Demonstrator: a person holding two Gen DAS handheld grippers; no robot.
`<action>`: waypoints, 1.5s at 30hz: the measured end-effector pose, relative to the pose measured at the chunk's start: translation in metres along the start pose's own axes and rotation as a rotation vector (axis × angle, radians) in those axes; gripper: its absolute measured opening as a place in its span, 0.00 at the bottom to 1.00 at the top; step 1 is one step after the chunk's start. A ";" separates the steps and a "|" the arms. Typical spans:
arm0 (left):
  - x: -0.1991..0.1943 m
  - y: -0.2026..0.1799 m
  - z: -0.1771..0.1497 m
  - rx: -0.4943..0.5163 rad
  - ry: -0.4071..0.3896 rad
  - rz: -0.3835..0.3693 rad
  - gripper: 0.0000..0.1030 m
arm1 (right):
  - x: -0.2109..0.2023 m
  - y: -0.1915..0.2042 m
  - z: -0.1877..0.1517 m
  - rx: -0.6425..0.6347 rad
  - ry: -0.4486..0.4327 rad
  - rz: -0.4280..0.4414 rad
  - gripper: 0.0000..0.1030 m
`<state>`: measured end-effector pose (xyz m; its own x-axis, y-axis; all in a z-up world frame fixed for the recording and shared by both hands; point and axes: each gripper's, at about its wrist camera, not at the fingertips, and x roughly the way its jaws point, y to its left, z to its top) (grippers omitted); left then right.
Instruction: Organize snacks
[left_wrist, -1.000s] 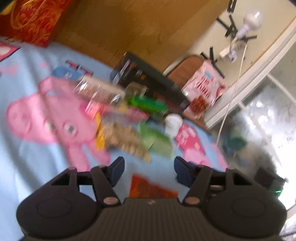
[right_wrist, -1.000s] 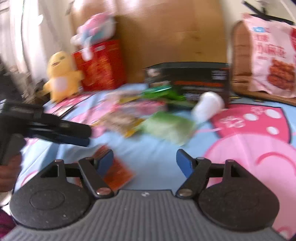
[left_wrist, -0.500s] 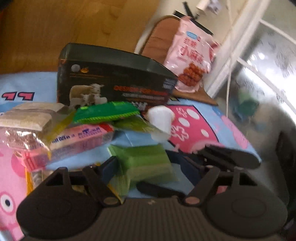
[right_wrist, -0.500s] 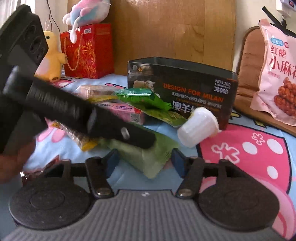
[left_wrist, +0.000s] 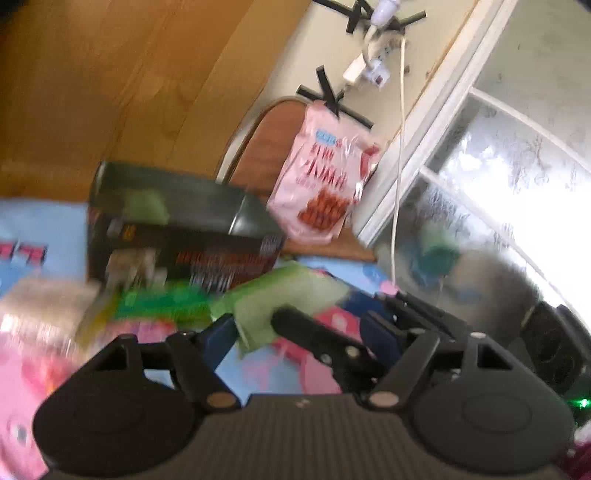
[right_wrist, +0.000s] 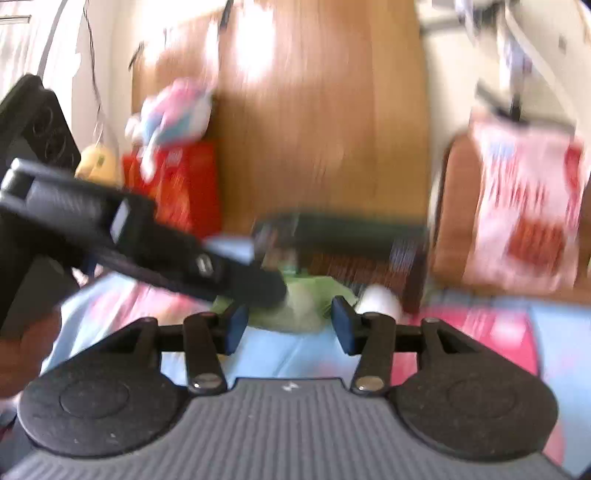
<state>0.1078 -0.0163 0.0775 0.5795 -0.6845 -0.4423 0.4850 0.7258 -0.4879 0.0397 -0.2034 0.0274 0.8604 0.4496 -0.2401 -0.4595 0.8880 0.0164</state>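
Observation:
A pale green snack packet lies on the cartoon bedsheet in front of a black open box; it also shows in the right wrist view. My left gripper is open, with the packet's near edge between its fingertips. My right gripper is open just short of the same packet. In the left wrist view one right finger crosses in front; in the right wrist view the left gripper's finger reaches over the packet. Both views are blurred.
Other snack packets lie left of the green one. A white cup lies beside the box. A pink snack bag leans on a brown chair. A red box with soft toys stands at the wooden headboard.
Both grippers have tilted upward and the view is blurred by motion. The green packet sits higher and closer to the box than before. Both stay open.

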 end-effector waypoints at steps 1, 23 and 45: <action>0.006 0.005 0.012 -0.011 -0.011 0.003 0.73 | 0.006 -0.002 0.010 -0.017 -0.036 -0.020 0.49; 0.060 0.093 0.086 -0.321 -0.169 0.086 0.84 | 0.114 -0.086 0.048 0.222 -0.150 -0.183 0.79; 0.064 0.031 0.041 0.131 -0.082 0.531 0.88 | 0.122 -0.109 0.019 0.459 0.097 -0.127 0.69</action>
<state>0.1869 -0.0350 0.0648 0.8133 -0.2183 -0.5393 0.1865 0.9759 -0.1137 0.1992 -0.2436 0.0150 0.8688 0.3434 -0.3567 -0.1886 0.8956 0.4028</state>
